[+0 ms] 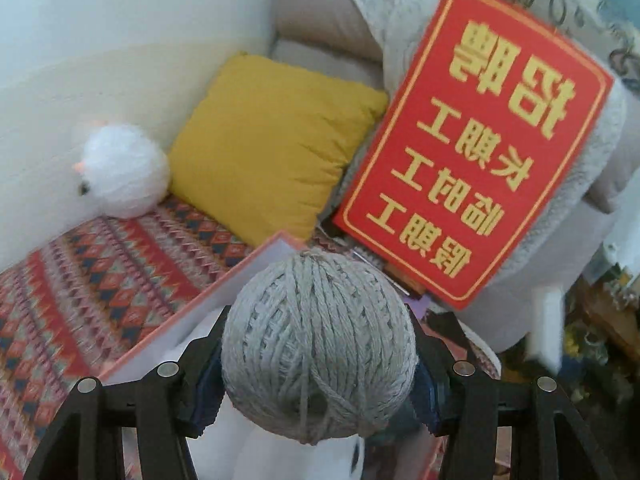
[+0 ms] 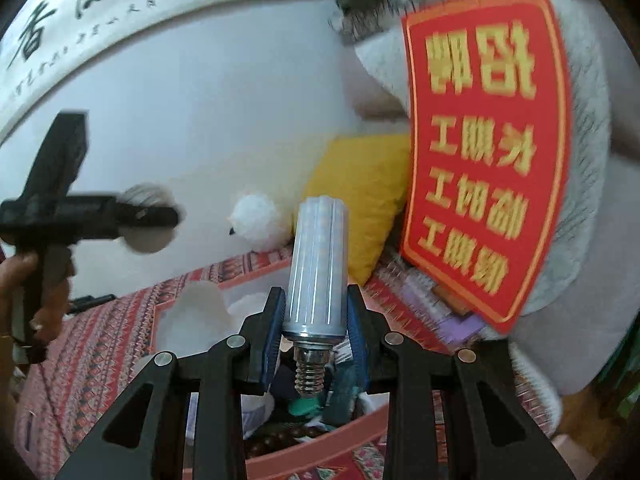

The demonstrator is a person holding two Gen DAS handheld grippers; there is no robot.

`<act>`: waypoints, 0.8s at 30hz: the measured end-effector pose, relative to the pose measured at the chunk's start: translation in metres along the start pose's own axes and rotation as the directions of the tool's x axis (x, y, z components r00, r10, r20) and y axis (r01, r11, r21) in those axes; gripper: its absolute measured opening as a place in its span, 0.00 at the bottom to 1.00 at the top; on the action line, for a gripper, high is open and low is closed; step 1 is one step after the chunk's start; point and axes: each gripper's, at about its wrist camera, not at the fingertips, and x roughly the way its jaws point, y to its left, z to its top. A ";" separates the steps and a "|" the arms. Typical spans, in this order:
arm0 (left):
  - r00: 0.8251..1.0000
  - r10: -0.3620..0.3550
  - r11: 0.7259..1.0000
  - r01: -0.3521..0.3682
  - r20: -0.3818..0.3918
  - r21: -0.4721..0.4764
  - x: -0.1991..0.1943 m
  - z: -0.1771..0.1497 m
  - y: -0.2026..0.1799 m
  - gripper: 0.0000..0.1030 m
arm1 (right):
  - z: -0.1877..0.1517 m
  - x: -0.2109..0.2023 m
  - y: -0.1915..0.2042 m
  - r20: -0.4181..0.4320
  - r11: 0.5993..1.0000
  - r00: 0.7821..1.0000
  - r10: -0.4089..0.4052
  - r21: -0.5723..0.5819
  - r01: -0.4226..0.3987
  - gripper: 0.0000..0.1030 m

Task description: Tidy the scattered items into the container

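My left gripper (image 1: 318,354) is shut on a grey ball of twine (image 1: 318,346), held above the pink-rimmed box (image 1: 192,304). The box holds white soft items and lies on the patterned cover. In the right wrist view my right gripper (image 2: 316,326) is shut on a white LED corn bulb (image 2: 316,268), its screw base pointing toward the camera, above the same pink box (image 2: 352,436). The left gripper (image 2: 160,220) appears there at left, blurred, carrying the twine ball (image 2: 150,220) in a person's hand (image 2: 24,280).
A yellow cushion (image 1: 272,144) and a white fluffy toy (image 1: 124,168) rest against the white wall. A red sign with gold characters (image 1: 476,148) leans on a grey fleece-covered sofa arm. Books (image 2: 448,300) lie under the sign. Patterned red cover (image 1: 80,280) spreads left.
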 end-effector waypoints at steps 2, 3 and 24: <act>1.000 -0.011 1.000 0.011 -0.012 -0.010 0.024 0.009 -0.005 0.62 | -0.007 0.021 -0.006 -0.034 1.000 0.999 0.008 0.007 -0.008 0.34; 1.000 -0.016 1.000 0.015 -0.022 -0.023 0.035 0.013 -0.006 0.62 | -0.011 0.030 -0.009 -0.051 1.000 0.999 0.008 0.008 -0.008 0.40; 0.895 0.400 0.916 -0.384 0.196 -0.118 -0.222 -0.160 -0.039 0.89 | -0.076 -0.171 0.124 0.067 0.987 0.989 0.133 -0.099 -0.126 0.91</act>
